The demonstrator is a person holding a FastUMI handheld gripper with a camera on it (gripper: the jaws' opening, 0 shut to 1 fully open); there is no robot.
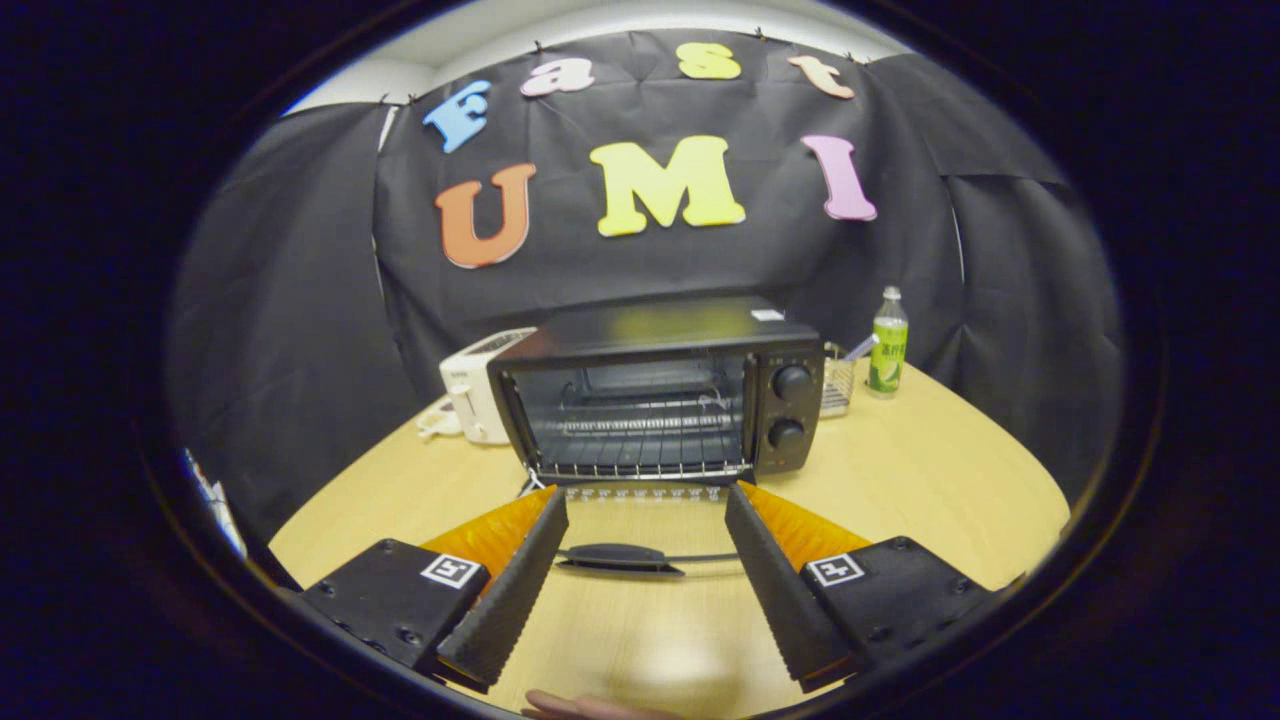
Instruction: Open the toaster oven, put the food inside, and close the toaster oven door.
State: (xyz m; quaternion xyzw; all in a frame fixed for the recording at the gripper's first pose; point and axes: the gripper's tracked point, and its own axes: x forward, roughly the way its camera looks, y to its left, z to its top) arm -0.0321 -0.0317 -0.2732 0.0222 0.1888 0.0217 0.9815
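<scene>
A black toaster oven point(660, 385) stands on the wooden table point(930, 480) ahead of me, its two knobs point(790, 382) on the right side. Its glass door point(640, 520) is folded down flat toward me, and the door handle point(620, 558) lies between my fingers. Inside, a wire rack point(640, 425) shows with nothing on it. My gripper point(645, 505) is open, its fingers wide apart on either side of the lowered door with nothing held. The food cannot be made out.
A white pop-up toaster point(475, 395) stands left of the oven. Right of it sit a wire basket point(838, 385) and a green drink bottle point(888, 345). A fingertip point(570, 706) shows at the table's near edge.
</scene>
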